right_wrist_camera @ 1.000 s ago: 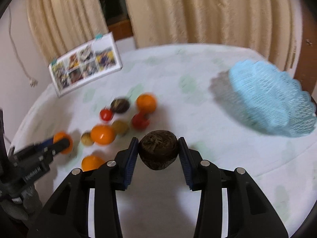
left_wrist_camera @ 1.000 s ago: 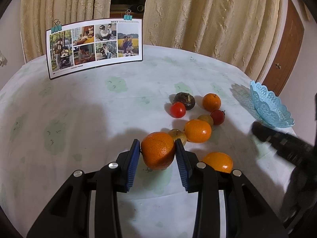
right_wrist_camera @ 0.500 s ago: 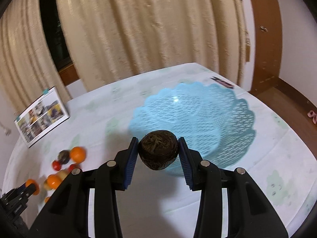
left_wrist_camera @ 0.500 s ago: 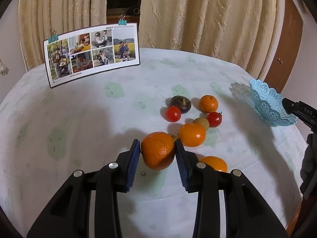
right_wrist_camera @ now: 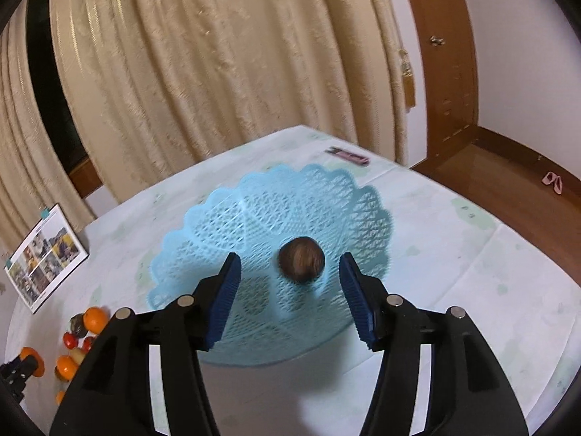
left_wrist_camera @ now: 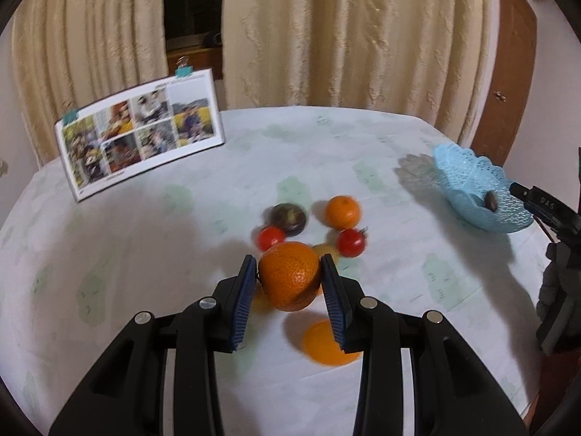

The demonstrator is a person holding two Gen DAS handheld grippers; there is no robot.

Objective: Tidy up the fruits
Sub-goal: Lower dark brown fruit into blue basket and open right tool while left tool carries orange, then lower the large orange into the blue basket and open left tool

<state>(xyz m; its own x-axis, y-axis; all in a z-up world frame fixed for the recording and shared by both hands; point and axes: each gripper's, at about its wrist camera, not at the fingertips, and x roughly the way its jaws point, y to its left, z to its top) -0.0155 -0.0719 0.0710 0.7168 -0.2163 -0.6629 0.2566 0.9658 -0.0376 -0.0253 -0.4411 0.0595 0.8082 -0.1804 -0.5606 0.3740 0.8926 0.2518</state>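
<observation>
Over the blue basket (right_wrist_camera: pixel 218 218), the right hand-held gripper (right_wrist_camera: pixel 288 301) has just spread wide and let go; the brown fruit (right_wrist_camera: pixel 301 259) now sits inside (one done). Left hand-held gripper (left_wrist_camera: pixel 287 287) pinches an orange (left_wrist_camera: pixel 289 279) above the worktop (left_wrist_camera: pixel 145 254), likely next.
</observation>
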